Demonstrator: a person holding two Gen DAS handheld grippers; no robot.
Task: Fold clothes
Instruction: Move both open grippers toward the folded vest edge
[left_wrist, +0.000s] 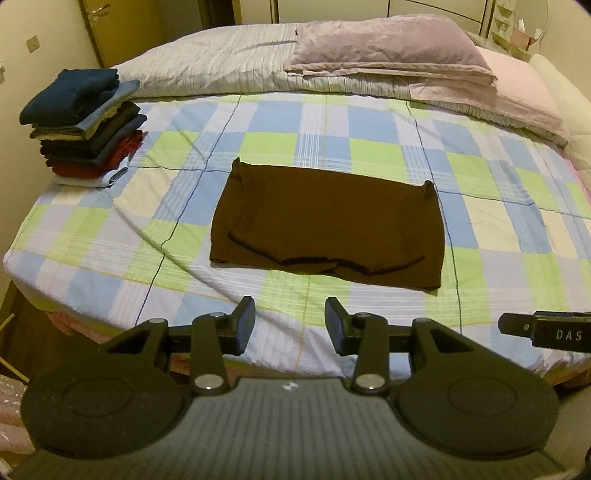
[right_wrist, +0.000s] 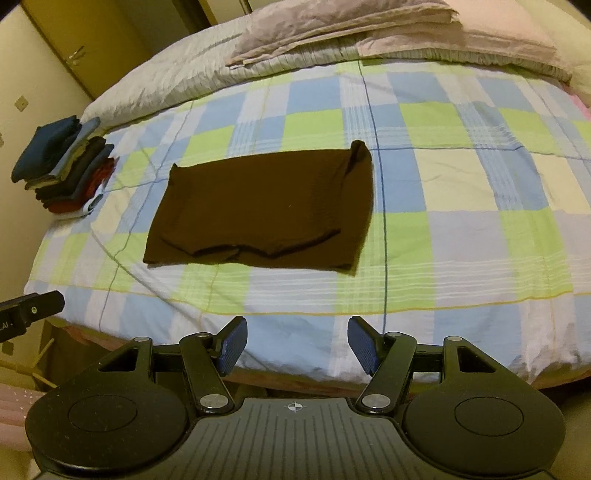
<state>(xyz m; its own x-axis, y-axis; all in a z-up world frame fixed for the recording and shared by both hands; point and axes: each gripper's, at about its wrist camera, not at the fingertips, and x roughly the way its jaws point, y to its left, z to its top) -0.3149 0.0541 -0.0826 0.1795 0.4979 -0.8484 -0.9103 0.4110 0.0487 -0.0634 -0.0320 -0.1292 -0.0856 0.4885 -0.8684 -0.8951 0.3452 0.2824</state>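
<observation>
Nearest the lens in the left wrist view, the left tool (left_wrist: 290, 325) hangs above the near edge of the bed (left_wrist: 110, 236), its two dark fingers (left_wrist: 243, 325) spread apart with nothing between them. In the right wrist view the right tool (right_wrist: 297, 345) is held likewise over the same edge, its blue-padded fingers (right_wrist: 232, 345) spread wide and empty. The tip of each tool enters the other's view at the frame margin, so the two are held side by side, short of the garment. Beyond both tools, on the checked blue, green and white bedspread (left_wrist: 332, 122), lies the brown garment (left_wrist: 325, 229), folded into a flat rectangle and touched by neither tool; along its near edge a ribbed hem and overlapping layers can be seen, and it appears to be knitted, though the texture is too dim to be certain. To the left of the brown garment, at the bed's left edge and well apart from it, stands a stack of folded clothes (left_wrist: 85, 125) in dark blue, pale blue, black and red, with a white piece at the bottom. Farther from the brown garment, toward the head of the bed, a striped grey cover (left_wrist: 207, 70) spans the mattress, carrying a mauve pillow (left_wrist: 391, 48) that rests upon a pink one (left_wrist: 517, 85).
</observation>
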